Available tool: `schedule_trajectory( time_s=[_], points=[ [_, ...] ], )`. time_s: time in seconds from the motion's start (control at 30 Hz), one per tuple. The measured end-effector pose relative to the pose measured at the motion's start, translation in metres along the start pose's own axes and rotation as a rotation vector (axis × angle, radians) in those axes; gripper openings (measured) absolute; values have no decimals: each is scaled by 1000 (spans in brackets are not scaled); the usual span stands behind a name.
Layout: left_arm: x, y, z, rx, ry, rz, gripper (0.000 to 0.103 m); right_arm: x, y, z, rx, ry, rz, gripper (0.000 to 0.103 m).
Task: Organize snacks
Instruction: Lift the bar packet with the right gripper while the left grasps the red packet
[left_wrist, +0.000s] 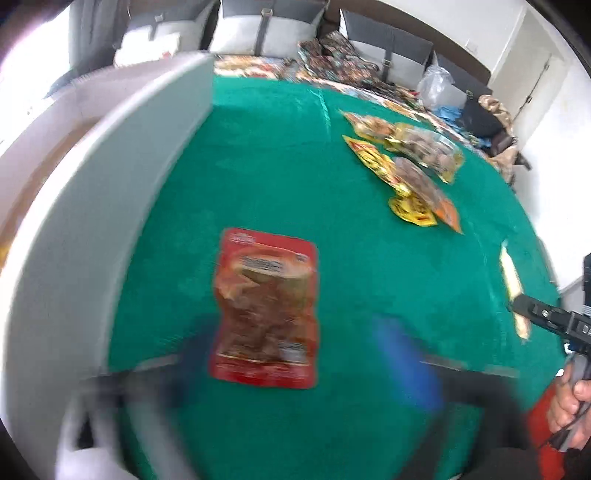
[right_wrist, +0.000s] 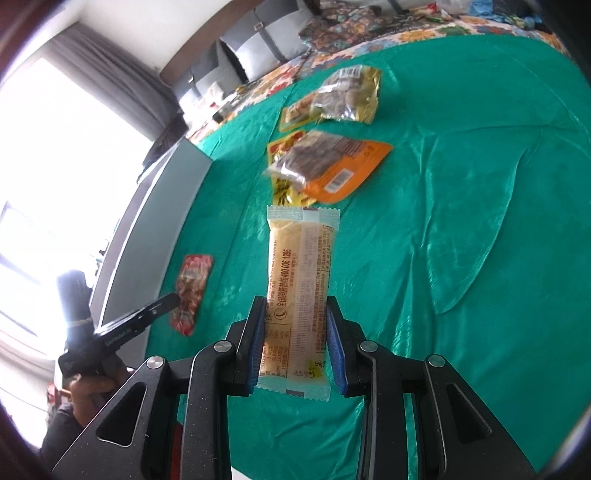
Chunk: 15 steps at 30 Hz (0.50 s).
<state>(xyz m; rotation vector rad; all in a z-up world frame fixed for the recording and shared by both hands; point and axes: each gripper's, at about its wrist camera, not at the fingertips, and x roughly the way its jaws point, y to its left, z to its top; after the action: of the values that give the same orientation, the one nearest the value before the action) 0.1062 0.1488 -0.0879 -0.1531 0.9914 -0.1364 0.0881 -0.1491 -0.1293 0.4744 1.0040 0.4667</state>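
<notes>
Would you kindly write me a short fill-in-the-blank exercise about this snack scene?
1. The right gripper is shut on a long ____ snack bar.
2. The cloth under the snacks is ____.
3. The red pouch lies on the cloth beside a ____ box.
4. The left gripper holds ____.

Missing words: tan; green; grey; nothing

Both wrist cams angled down, near green cloth (left_wrist: 369, 258) — shared: red packet (left_wrist: 264, 310).
</notes>
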Motion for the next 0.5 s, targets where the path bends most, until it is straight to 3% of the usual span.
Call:
schedule_trajectory(
  time_s=[0.03, 0.1, 0.27, 0.3, 0.37, 0.43, 0.5],
  points=[
    [-2, 3, 1, 19, -13, 4, 102, 1, 1, -2, -5, 5, -2, 32],
    [8, 7, 3, 53, 47, 13, 102, 3, 2, -5, -16, 17, -4, 32],
    [53, 9, 6, 116, 206, 120, 99, 9, 10, -9, -32, 25, 12, 32],
    [58, 5, 5, 126, 227, 143, 92, 9, 12, -8, -36, 22, 15, 32],
    [48, -10, 6, 184, 178, 138, 59, 8, 15, -8, -43, 17, 20, 32],
    [45, -21, 3, 234, 183, 166, 55, 4, 17, -8, -51, 9, 19, 32],
    [39, -20, 0, 225, 154, 144, 44, 0, 18, -7, -55, 2, 17, 32]
  ],
)
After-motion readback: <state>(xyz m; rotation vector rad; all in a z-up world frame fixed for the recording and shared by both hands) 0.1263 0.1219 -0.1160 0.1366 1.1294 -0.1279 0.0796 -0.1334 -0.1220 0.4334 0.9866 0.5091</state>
